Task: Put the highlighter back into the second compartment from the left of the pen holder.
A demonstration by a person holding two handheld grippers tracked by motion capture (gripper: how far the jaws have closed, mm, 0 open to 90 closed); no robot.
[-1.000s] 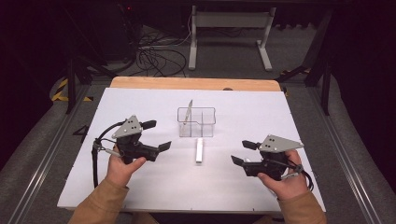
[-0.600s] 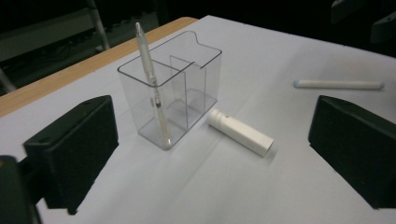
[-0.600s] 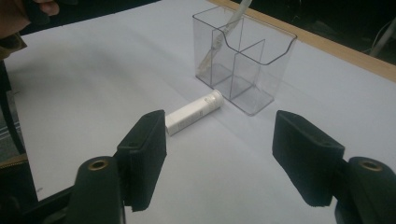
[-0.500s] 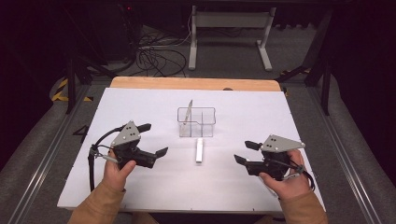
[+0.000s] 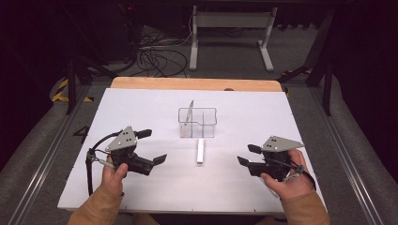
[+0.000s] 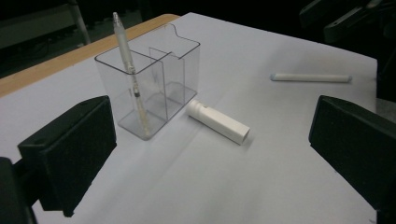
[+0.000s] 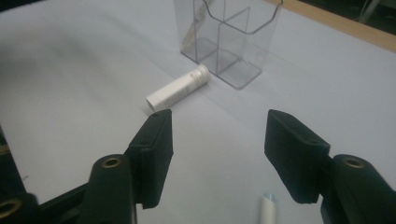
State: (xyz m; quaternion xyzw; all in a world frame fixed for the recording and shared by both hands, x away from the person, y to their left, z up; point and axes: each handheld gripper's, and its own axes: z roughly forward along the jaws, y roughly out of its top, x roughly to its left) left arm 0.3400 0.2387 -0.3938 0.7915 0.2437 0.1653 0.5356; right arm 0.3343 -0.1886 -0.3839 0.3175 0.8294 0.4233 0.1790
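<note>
On the white table (image 5: 141, 108) | left tongs (image 5: 152, 146) spread wide, empty | right tongs (image 5: 248, 155) apart, just been closing, nothing between | white tube (image 5: 200, 150) lies before clear organizer (image 5: 197, 123) holding a pen (image 5: 188, 112)

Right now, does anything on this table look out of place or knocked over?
Nothing spilled or damaged. A white tube lies flat just outside the clear organizer, where one pen leans; another white stick lies loose farther off.

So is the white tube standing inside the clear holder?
No: in the left gripper view the white tube lies flat on the table beside the clear holder, which holds a pen.
</note>
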